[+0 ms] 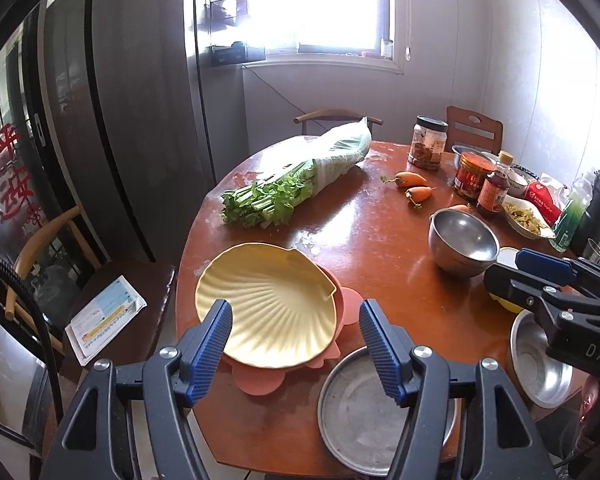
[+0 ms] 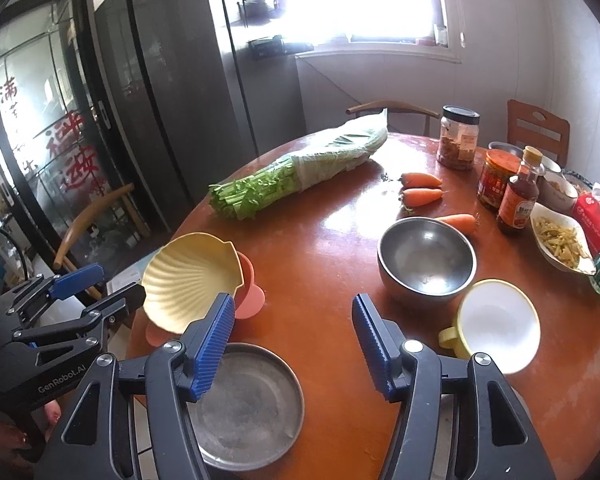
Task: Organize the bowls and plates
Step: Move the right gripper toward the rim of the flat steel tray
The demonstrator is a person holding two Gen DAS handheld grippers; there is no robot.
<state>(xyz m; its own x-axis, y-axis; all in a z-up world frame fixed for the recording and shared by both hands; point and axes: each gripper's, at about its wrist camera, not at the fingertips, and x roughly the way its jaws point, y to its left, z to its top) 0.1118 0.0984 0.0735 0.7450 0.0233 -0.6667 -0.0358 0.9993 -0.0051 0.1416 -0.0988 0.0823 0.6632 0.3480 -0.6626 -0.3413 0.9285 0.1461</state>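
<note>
A yellow shell-shaped plate (image 1: 268,300) (image 2: 188,276) lies on a pink shell plate (image 1: 346,304) (image 2: 252,284) near the table's left edge. A flat steel plate (image 1: 352,412) (image 2: 248,404) sits at the front edge. A deep steel bowl (image 1: 462,244) (image 2: 426,260) stands further right, with a yellow-handled white bowl (image 2: 496,324) beside it. A second steel bowl (image 1: 540,364) is at the front right. My left gripper (image 1: 296,340) (image 2: 108,286) hovers open above the shell plates, holding nothing. My right gripper (image 2: 294,336) (image 1: 508,270) hovers open over the table, also holding nothing.
On the brown round table (image 2: 320,240) lie bagged celery (image 1: 300,176) (image 2: 300,164), carrots (image 2: 420,188), jars (image 2: 458,138), a sauce bottle (image 2: 518,196) and a dish of food (image 2: 560,244). Wooden chairs (image 1: 48,264) ring the table. A tall dark fridge (image 2: 188,80) stands behind.
</note>
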